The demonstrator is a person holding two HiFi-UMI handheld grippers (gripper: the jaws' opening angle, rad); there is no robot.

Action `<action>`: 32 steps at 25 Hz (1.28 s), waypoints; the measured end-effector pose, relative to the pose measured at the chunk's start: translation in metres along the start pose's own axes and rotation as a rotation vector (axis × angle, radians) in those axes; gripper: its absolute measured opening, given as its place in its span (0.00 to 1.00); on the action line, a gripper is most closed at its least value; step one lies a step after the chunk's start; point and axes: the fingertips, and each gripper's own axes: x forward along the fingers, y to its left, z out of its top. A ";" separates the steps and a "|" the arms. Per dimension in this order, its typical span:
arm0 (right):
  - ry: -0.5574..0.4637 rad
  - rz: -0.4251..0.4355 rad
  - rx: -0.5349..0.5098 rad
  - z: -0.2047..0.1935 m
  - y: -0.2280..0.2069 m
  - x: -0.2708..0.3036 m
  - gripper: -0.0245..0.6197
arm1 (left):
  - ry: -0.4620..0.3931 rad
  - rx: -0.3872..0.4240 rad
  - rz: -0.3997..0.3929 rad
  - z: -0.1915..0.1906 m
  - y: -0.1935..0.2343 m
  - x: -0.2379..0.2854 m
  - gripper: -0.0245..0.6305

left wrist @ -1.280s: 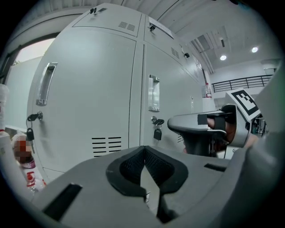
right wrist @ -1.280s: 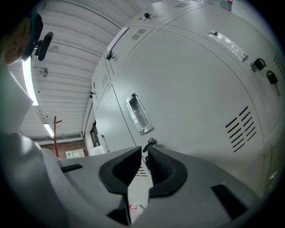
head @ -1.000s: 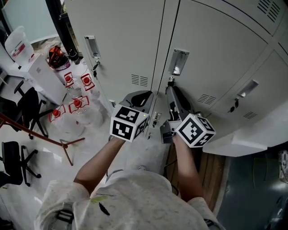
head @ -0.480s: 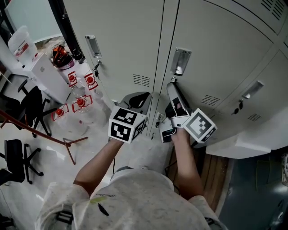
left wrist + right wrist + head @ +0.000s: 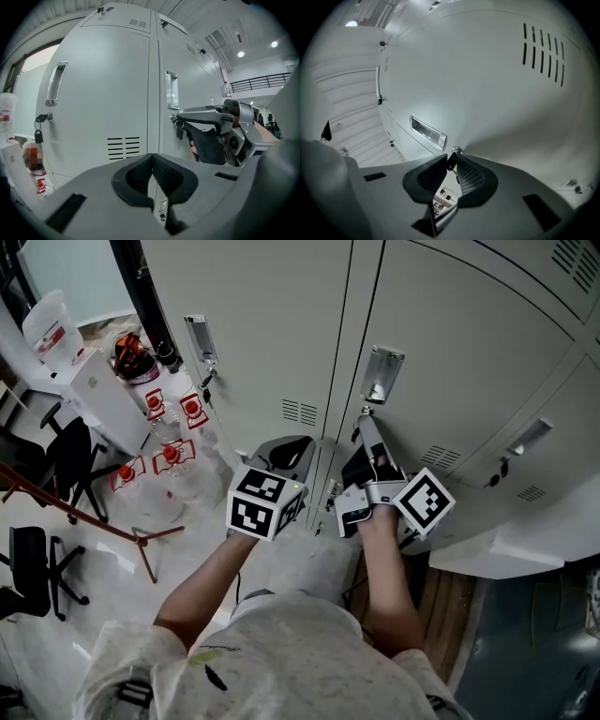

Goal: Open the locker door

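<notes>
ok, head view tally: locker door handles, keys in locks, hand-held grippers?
door handles: 3
keys: 3
hand-held grippers: 2 (the right one's jaws have just been closing, pads on the middle key)
total: 8

The tall metal locker door (image 5: pixel 459 334) is pale grey and plain, with a small block of black vent slits (image 5: pixel 439 457) and a shiny silver recessed handle (image 5: pixel 382 373). The small key (image 5: pixel 451 161) at its lock is black. The left hand-held gripper (image 5: pixel 151 157) is mid grey, with black pads (image 5: pixel 136 176) in a fine ribbed pattern. Its marker cube (image 5: pixel 265 501) is white with black square patterns. The clear plastic bottles (image 5: pixel 169 454) have red caps and red-and-white labels. The person's shirt (image 5: pixel 272 662) is off-white with fine dark speckles.
</notes>
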 end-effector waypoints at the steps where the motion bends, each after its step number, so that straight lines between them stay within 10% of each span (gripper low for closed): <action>1: -0.005 0.010 0.031 0.000 0.000 0.000 0.11 | -0.002 0.000 -0.001 0.001 0.000 0.000 0.05; 14: -0.172 0.096 0.375 -0.001 -0.005 -0.004 0.10 | -0.013 -0.009 0.003 0.002 -0.002 -0.011 0.05; 32: -0.209 0.135 0.386 -0.009 0.001 -0.019 0.10 | -0.040 -0.040 -0.032 -0.001 -0.020 -0.028 0.05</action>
